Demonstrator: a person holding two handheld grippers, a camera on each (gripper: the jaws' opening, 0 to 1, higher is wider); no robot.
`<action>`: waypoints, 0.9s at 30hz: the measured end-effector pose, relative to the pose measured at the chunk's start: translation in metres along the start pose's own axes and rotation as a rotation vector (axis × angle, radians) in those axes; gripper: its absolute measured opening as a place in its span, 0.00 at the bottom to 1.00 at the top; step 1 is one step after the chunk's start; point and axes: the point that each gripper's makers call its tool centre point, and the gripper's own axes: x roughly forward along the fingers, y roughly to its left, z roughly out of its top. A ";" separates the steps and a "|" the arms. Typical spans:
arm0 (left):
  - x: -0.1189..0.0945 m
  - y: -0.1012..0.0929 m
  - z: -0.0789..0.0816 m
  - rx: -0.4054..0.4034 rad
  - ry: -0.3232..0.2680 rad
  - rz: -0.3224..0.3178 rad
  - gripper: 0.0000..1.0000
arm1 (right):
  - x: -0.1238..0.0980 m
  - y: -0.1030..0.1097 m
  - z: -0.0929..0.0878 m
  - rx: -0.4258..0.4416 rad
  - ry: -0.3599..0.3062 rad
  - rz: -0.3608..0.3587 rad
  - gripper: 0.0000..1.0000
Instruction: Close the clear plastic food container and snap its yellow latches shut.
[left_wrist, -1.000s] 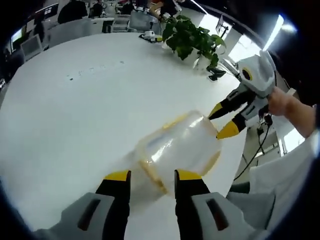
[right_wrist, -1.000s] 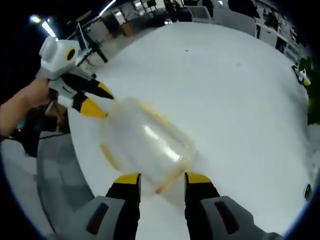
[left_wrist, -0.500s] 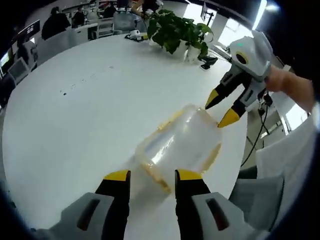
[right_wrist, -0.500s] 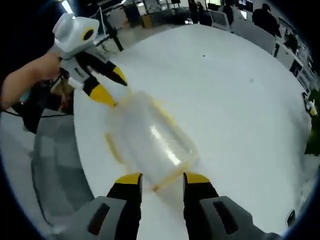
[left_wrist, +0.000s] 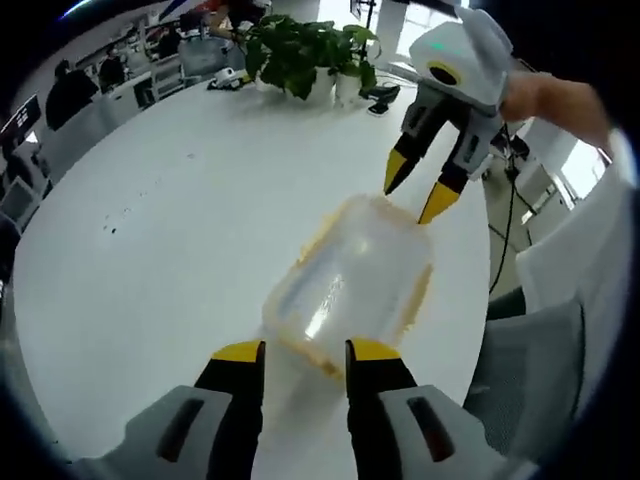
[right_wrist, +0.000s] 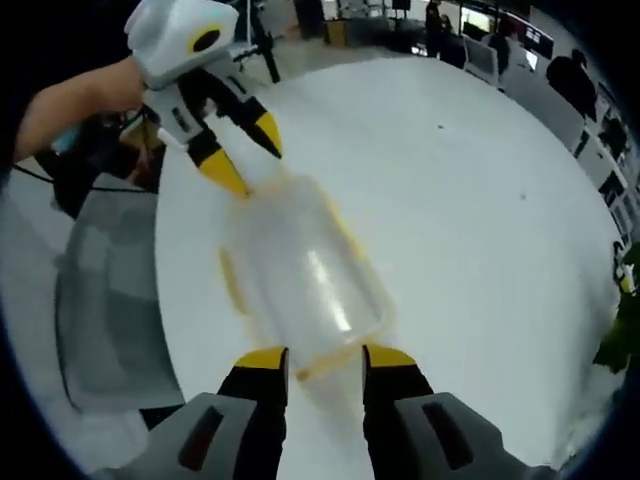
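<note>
A clear plastic food container (left_wrist: 350, 280) lies on the white round table (left_wrist: 170, 220) with its lid on and yellow latches (left_wrist: 420, 298) along its edges. My left gripper (left_wrist: 303, 352) is open, its jaws flanking the container's near end. The right gripper (left_wrist: 415, 198) is open too, with its yellow tips at the container's far end. In the right gripper view the same container (right_wrist: 300, 275) runs away from my right gripper (right_wrist: 325, 358), and the left gripper (right_wrist: 255, 168) hovers at the far end, one tip by a corner. A hand holds each gripper.
A potted plant (left_wrist: 300, 50) stands at the table's far side. A grey chair (left_wrist: 530, 370) sits just off the table edge (right_wrist: 165, 300) beside the container. Cables and a stand are beyond the edge. Bare tabletop stretches away from the edge.
Both views have swung round, so each gripper now faces the container end-on. The opposite gripper has come nearer the container's far end. The container has stayed in place.
</note>
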 end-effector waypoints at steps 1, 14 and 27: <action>0.000 0.000 -0.001 0.021 0.010 0.004 0.29 | 0.000 0.000 0.000 -0.006 0.001 0.000 0.27; 0.005 -0.016 0.013 0.173 -0.010 -0.023 0.27 | 0.003 0.003 0.007 -0.135 0.024 -0.009 0.25; 0.008 -0.023 0.024 0.216 -0.037 -0.038 0.27 | 0.008 0.008 0.014 -0.149 0.002 0.007 0.26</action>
